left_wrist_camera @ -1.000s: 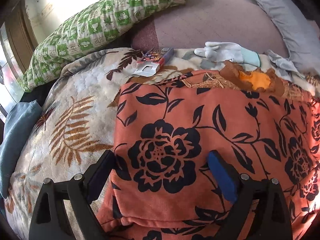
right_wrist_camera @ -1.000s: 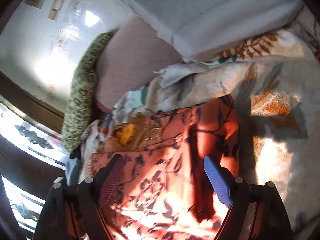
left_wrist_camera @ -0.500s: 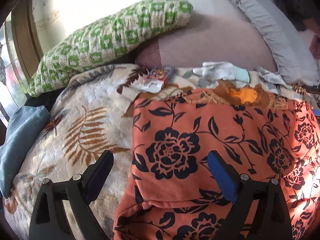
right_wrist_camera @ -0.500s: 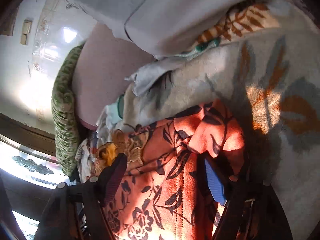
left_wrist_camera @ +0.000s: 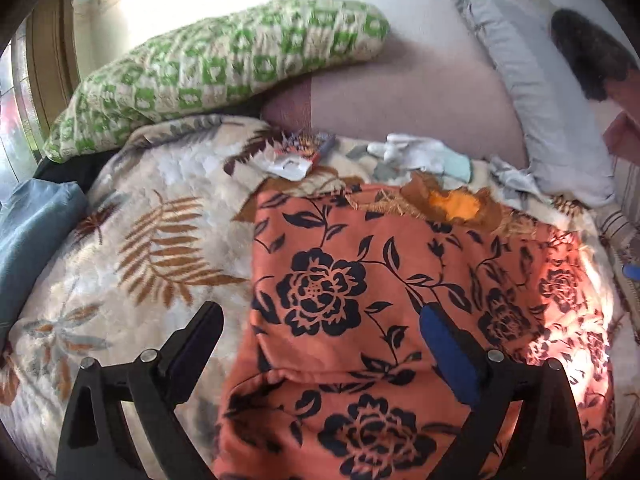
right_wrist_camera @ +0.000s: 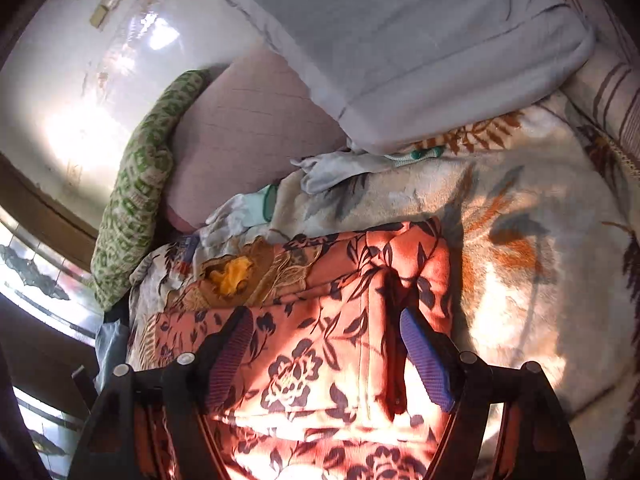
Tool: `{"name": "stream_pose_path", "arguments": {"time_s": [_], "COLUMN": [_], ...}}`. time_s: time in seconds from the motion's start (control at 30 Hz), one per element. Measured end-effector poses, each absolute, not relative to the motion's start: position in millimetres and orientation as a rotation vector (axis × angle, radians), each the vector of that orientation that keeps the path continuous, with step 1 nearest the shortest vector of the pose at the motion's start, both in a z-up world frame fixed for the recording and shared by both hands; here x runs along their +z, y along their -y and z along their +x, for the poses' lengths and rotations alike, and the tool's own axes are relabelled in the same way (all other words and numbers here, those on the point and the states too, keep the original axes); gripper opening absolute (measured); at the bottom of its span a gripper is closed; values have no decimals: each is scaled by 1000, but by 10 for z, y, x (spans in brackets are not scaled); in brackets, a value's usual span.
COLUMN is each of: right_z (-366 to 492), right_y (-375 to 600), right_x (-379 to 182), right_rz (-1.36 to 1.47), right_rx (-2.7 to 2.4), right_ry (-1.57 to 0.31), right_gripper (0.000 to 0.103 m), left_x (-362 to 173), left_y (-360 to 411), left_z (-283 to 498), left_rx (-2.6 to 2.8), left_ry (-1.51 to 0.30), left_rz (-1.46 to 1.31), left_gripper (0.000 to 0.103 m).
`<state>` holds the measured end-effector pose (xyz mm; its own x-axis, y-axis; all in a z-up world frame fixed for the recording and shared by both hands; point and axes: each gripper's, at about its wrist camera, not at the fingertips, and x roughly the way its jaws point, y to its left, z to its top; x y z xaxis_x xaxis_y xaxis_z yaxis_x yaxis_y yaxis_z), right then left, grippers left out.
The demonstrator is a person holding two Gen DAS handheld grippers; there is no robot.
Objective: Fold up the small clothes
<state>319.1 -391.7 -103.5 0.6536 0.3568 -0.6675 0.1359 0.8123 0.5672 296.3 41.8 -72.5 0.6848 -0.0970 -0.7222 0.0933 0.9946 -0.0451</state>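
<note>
Under both wide-open tongs, left (left_wrist_camera: 320, 332) and right (right_wrist_camera: 324, 334), gripping nothing: orange black-flowered cloth garment (left_wrist_camera: 400, 280), lying folded.

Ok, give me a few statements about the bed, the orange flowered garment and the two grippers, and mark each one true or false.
1. The orange flowered garment lies on a leaf-patterned blanket. True.
2. The left gripper is clamped shut on the garment. False: its jaws stand wide apart above the cloth, gripping nothing.
3. A green and white checked pillow sits at the far side of the bed. True.
4. The white gloves lie on top of the orange garment. False: they lie on the blanket beyond it.
5. The right gripper holds a folded towel. False: its jaws are open over the garment, with nothing pinched.
</note>
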Motion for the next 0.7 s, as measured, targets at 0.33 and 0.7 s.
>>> {"name": "stream_pose_path", "arguments": {"time_s": [0.33, 0.7], "right_z": [912, 205], "right_y": [3774, 3576], "right_x": [-1178, -1856], "right_rz": [606, 833], "right_rx": [300, 290], "right_ry": [-1066, -1159], "right_gripper": [81, 81], "left_x": [-540, -1390], "left_y": [-1588, -1600], "left_z": [860, 480], "left_rx": [-108, 10], "left_ry": [-899, -1069], "left_rz": [-181, -442], "left_gripper": [99, 87]}}
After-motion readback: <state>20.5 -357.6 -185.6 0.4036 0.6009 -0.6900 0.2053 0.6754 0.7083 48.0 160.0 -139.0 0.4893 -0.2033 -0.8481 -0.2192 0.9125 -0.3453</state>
